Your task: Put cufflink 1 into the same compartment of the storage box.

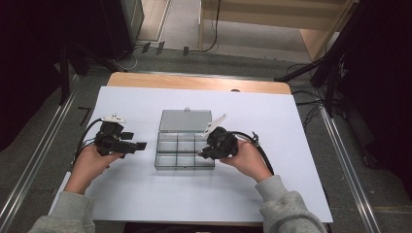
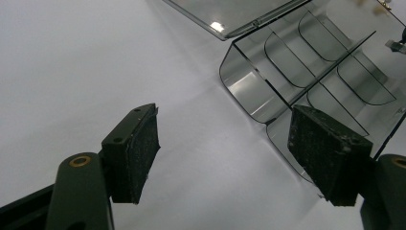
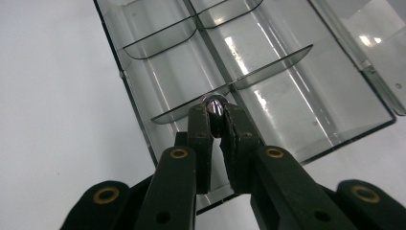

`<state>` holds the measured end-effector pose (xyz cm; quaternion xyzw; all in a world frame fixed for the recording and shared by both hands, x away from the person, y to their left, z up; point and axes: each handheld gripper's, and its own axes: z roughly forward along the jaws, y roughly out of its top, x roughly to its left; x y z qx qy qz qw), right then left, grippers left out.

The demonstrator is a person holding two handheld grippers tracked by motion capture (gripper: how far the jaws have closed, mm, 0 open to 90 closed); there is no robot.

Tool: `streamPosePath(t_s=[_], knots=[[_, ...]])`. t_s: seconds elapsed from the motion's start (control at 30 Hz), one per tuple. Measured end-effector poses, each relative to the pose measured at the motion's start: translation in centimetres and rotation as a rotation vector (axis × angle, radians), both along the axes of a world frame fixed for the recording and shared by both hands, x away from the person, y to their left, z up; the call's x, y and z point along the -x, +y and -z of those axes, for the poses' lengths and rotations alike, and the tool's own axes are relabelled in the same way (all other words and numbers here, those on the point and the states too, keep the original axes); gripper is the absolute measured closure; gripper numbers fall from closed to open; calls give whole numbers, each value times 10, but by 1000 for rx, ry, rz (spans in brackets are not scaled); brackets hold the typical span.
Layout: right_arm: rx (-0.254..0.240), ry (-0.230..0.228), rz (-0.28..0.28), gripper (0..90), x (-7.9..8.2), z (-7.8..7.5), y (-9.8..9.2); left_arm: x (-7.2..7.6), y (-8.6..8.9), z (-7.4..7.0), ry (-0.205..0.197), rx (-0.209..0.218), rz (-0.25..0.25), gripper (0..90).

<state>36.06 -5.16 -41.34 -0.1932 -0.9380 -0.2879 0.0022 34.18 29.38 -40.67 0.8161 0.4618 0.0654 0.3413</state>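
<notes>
Carrying a small shiny metal ball [image 3: 215, 106] between its tightly closed jaws, the right hand-held gripper [image 3: 216, 120] hangs over the clear plastic compartment box [image 1: 184, 150], which sits at the centre of the high view on the white table [image 1: 145, 194]. In the right gripper view the ball is at the middle of the frame, above a curved divider and not yet inside any compartment. The box lid [image 1: 185, 120] lies open and flat behind the box.

The left hand-held gripper [image 1: 138, 145] waits to the left of the box with its jaws wide apart and nothing between them; in its own view the box corner appears at the upper right.

I judge the step in hand is placing the ball into a compartment. The next move calls for lowering the jaws past the divider, clear of it, and then opening them gently so the ball does not bounce out.

No brand, label or writing can be read on anything.
</notes>
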Motion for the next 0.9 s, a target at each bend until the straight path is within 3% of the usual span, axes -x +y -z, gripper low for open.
streamPosePath(t_s=[0.9], knots=[[78,28,-49,833,5,16,14,0,-1,1,4,-9,6,271]])
